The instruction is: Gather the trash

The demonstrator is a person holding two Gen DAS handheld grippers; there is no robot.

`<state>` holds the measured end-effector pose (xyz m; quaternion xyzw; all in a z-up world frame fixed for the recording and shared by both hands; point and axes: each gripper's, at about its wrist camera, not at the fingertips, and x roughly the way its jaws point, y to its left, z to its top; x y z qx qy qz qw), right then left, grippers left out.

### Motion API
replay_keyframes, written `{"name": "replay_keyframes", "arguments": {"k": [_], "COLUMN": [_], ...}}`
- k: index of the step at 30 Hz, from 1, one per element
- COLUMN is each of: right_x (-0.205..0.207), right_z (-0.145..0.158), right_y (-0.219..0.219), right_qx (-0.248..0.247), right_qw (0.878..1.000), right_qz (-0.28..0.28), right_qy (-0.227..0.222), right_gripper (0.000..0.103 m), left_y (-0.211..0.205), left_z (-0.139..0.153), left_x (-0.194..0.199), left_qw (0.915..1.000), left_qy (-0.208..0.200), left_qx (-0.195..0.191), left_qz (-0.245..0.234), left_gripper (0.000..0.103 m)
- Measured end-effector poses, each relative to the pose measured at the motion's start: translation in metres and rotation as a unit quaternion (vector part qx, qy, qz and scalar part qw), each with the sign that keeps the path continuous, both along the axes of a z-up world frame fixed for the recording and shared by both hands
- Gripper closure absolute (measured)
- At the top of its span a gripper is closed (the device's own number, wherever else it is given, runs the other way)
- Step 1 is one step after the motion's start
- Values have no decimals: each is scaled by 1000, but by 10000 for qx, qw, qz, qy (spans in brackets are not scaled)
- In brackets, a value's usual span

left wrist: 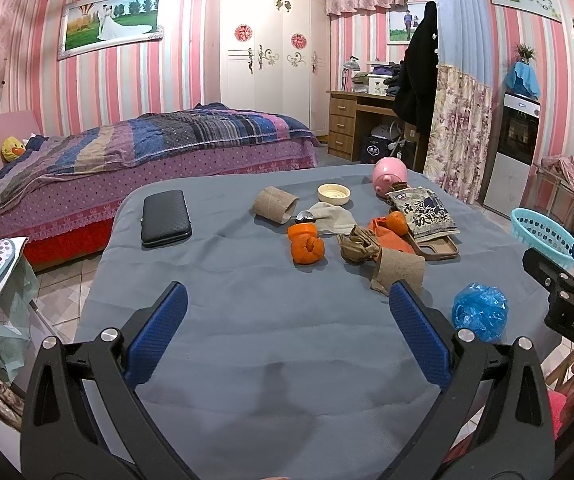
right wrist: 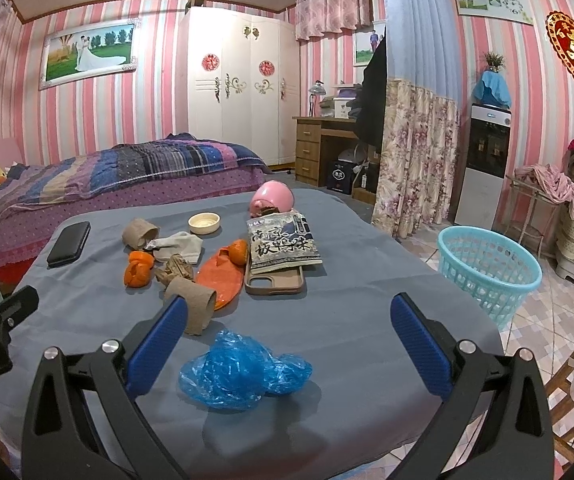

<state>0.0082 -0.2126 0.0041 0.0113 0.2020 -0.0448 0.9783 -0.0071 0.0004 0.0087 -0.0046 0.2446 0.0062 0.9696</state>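
table (right wrist: pixel 367 344): grey cloth over it, all the clutter sits mid-top, I'm at the near edge.
basket (right wrist: pixel 487 268): light blue bin on the floor, off the table's right side, looks empty from here.
snack packet (right wrist: pixel 283 244): lies partly on a phone case (right wrist: pixel 275 280); risk is I drag the case along, it's not trash.
blue plastic bag (right wrist: pixel 243 372): crumpled, nearest trash, lying between my right fingers.
cardboard tube (right wrist: pixel 193 304): just beyond the bag, on its side, may roll if nudged.
orange peels (left wrist: pixel 306 244): loose, could tear on a pinch.
right gripper (right wrist: pixel 287 320): jaws wide apart, nothing held; thin film may slip out.
left gripper (left wrist: pixel 287 308): spread wide, empty, over bare cloth.
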Motion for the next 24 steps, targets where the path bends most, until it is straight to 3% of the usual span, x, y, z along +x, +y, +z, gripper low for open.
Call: {"name": "replay_keyframes", "arguments": {"k": [12,24], "right_x": [3,20], "right_z": [-6,-42], "right_y": [-11,11], "right_qx": [-142,-84], "right_qw": [9997,9985], "right_qz": [-176,148], "right_qy": [-113,513], "right_gripper": [4,4], "left_y": [10,39], "left_z": [-16,-38], "left_x": [8,20], "left_qw": [9999,9990], "left_qy": [136,378], "left_qx": [-7,-105], "left_qz": [73,208], "left_gripper": [5,5]}}
